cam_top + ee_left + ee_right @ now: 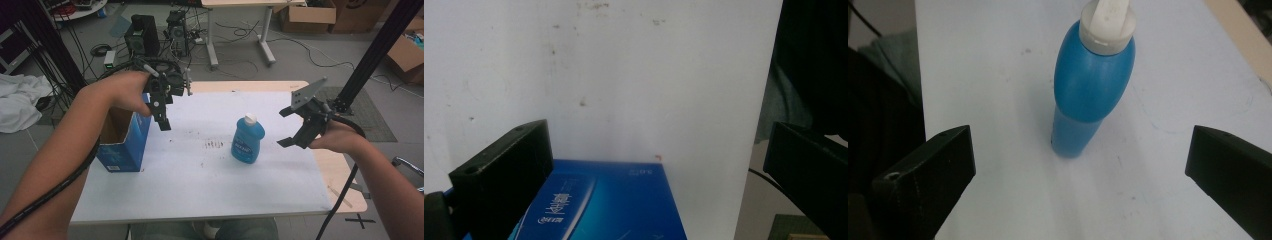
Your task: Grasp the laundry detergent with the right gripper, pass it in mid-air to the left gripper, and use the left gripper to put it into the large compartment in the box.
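A blue bottle (248, 140) with a white cap stands upright right of the middle of the white-topped table (200, 175). My right gripper (286, 128) is open just to its right, level with it and apart from it. In the right gripper view the bottle (1093, 85) stands ahead between the wide jaws of the right gripper (1080, 142). An open blue carton (122, 142) stands at the table's left edge. My left gripper (162, 117) hangs open above the carton's right rim, pointing down. In the left gripper view the carton (609, 205) lies below the left gripper (657, 137).
Brown smudges (214, 145) mark the white top near the bottle. A black frame post (370, 55) rises at the back right. Computer towers (142, 32), cables and cardboard boxes (307, 15) sit on the floor behind the table, and a white cloth (20, 100) lies at the left.
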The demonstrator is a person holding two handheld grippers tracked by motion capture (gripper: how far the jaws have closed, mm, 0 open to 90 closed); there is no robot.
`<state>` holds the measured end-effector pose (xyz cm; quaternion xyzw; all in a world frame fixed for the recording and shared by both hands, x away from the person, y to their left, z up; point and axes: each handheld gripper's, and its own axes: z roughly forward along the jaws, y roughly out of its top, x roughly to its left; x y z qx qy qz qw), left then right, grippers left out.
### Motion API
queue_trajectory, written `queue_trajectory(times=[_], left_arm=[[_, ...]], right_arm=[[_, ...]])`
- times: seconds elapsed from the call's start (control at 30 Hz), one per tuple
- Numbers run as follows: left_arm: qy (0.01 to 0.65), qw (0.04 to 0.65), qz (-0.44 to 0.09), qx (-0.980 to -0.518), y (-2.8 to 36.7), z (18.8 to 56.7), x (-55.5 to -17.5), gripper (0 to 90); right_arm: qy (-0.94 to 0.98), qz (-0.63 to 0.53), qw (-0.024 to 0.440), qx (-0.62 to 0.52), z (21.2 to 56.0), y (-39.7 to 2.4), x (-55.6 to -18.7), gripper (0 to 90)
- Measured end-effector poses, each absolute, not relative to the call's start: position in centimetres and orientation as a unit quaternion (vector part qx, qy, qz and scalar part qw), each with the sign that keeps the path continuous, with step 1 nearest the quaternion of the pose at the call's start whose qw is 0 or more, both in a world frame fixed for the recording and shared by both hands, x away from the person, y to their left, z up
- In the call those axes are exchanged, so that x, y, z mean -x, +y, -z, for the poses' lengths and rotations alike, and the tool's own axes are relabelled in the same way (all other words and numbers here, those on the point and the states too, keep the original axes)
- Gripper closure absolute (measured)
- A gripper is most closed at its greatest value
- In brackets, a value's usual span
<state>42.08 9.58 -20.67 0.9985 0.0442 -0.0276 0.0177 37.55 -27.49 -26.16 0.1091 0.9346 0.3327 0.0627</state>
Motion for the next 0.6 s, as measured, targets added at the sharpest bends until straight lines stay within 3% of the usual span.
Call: queue_trajectory(times=[0.4,0.6], left_arm=[[0.047,0.019,0.027,-0.998,10.0,20.6,-41.9,0.1],[0.046,0.020,0.027,-0.998,10.0,20.7,-41.8,0.1]], right_arm=[[0.876,-0.449,0.077,-0.161,30.8,-31.0,-36.1,0.0],[0.841,-0.493,0.118,-0.189,33.8,-31.5,-35.3,0.0]])
